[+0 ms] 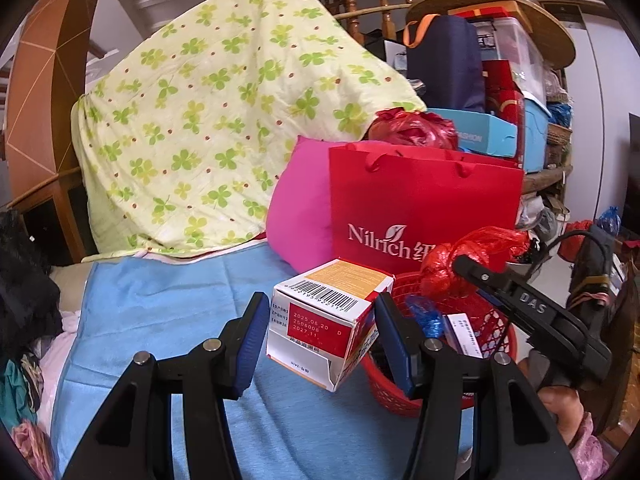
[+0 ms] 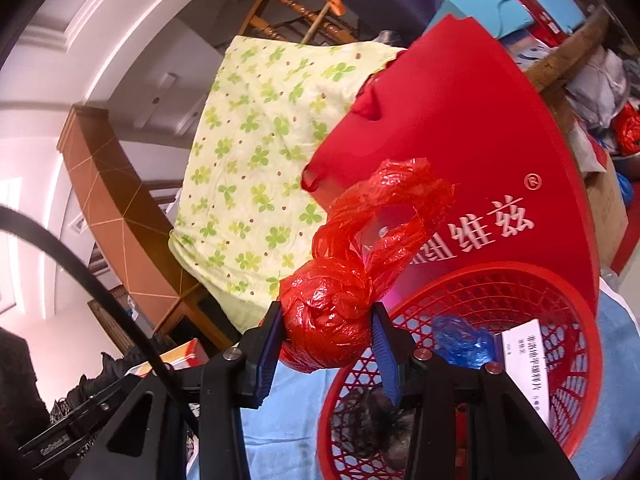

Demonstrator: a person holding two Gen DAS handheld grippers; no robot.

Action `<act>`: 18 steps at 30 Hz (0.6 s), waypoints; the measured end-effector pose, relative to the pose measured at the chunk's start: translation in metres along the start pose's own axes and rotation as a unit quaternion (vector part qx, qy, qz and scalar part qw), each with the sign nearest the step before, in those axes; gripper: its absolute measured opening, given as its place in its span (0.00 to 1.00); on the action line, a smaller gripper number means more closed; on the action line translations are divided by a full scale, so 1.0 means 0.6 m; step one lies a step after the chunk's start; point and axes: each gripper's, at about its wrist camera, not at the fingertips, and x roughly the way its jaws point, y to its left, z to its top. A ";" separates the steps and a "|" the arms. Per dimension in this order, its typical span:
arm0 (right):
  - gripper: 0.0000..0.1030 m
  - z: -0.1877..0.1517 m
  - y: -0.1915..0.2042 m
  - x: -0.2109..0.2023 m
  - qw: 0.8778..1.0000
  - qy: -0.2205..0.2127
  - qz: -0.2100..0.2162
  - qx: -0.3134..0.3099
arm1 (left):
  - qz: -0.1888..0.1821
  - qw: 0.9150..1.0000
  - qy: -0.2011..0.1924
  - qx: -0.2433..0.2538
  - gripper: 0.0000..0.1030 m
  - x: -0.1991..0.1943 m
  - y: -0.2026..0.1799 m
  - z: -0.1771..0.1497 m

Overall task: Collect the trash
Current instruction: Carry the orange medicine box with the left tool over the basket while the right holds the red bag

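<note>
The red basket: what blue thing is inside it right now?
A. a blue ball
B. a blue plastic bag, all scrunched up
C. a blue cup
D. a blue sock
B: in the right wrist view a crumpled blue plastic bag lies inside the red basket, next to a white carton, while the right claw holds a knotted red bag near the rim.

Support surface: a bed, probably, covered by a light blue sheet. Directly on it: red mesh basket, red paper bag upright, pink pillow beside the bag, clover-print quilt heaped behind.
</note>
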 end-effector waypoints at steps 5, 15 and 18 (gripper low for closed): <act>0.44 0.002 -0.006 0.003 1.000 0.004 -0.006 0.003 | -0.005 1.000 -0.009 0.003 0.55 -0.020 -0.006 0.006; 0.44 -0.005 -0.010 0.023 1.000 0.021 -0.020 0.004 | 0.000 1.000 -0.019 0.007 0.55 -0.046 -0.011 0.026; 0.44 -0.003 -0.015 0.022 1.000 0.020 -0.023 0.005 | -0.005 1.000 -0.021 0.005 0.55 -0.056 -0.015 0.033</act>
